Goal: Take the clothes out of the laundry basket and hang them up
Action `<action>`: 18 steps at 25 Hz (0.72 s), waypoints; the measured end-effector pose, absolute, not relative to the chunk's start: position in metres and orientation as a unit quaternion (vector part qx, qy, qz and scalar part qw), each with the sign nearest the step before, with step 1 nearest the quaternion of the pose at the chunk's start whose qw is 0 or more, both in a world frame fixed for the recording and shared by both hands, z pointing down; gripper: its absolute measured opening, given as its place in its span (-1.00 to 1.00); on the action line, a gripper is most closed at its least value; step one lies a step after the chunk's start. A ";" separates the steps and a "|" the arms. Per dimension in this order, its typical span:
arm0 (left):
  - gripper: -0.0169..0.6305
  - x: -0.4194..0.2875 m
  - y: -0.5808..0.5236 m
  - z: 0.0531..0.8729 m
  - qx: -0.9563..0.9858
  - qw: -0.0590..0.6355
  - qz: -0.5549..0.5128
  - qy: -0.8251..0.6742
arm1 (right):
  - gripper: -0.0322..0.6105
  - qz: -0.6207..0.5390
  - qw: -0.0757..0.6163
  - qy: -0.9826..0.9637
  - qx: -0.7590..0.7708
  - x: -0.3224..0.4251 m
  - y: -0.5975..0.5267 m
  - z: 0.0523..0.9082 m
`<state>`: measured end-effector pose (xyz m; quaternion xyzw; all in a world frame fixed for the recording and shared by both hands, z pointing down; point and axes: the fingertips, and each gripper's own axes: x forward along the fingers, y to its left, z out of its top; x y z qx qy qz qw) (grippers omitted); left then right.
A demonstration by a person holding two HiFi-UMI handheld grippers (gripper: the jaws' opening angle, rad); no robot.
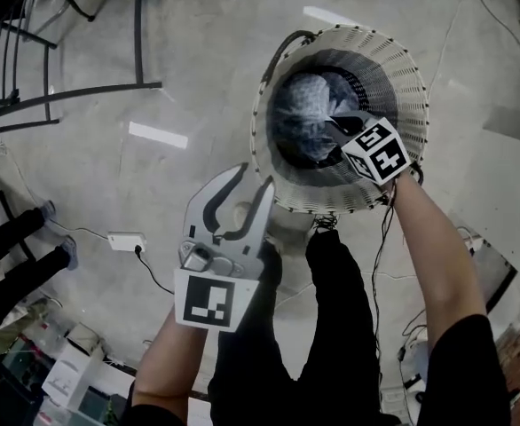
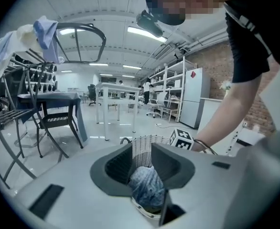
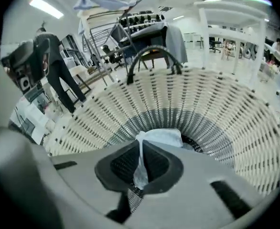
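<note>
A white woven laundry basket point(image 1: 349, 204) stands on the floor, with pale bluish clothes point(image 1: 303, 103) bunched at its bottom. My right gripper point(image 1: 335, 124) reaches down inside it. In the right gripper view the right gripper point(image 3: 141, 149) is shut on a fold of light cloth point(image 3: 161, 138), with the basket wall point(image 3: 202, 109) all round. My left gripper point(image 1: 255, 176) hovers outside the basket's near-left rim, open and holding nothing. The left gripper view looks between its jaws point(image 2: 142, 151) at the basket point(image 2: 141, 143) and the bluish clothes point(image 2: 147, 185) inside.
A dark metal drying rack point(image 1: 47, 51) stands at the far left, with garments draped on top point(image 2: 39, 32). A white power adapter point(image 1: 125, 240) and cables lie on the floor. Another person's legs point(image 1: 11, 247) are at the left edge.
</note>
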<state>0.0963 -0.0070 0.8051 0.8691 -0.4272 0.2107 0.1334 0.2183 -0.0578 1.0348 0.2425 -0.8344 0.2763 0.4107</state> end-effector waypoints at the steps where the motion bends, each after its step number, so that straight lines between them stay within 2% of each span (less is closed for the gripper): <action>1: -0.60 0.099 -0.007 0.794 0.870 0.131 0.210 -0.426 | -0.86 0.279 0.399 -0.837 0.251 0.222 -0.060 1.017; 7: -0.60 0.113 -0.015 0.727 0.870 0.135 0.184 -0.436 | -0.86 0.298 0.319 -0.847 0.305 0.242 -0.079 0.905; 11: -0.60 0.123 -0.022 0.679 0.884 0.097 0.176 -0.421 | -0.86 0.317 0.261 -0.849 0.332 0.252 -0.090 0.827; 18: -0.60 0.123 -0.032 0.603 0.883 0.103 0.156 -0.431 | -0.86 0.297 0.204 -0.865 0.349 0.253 -0.112 0.696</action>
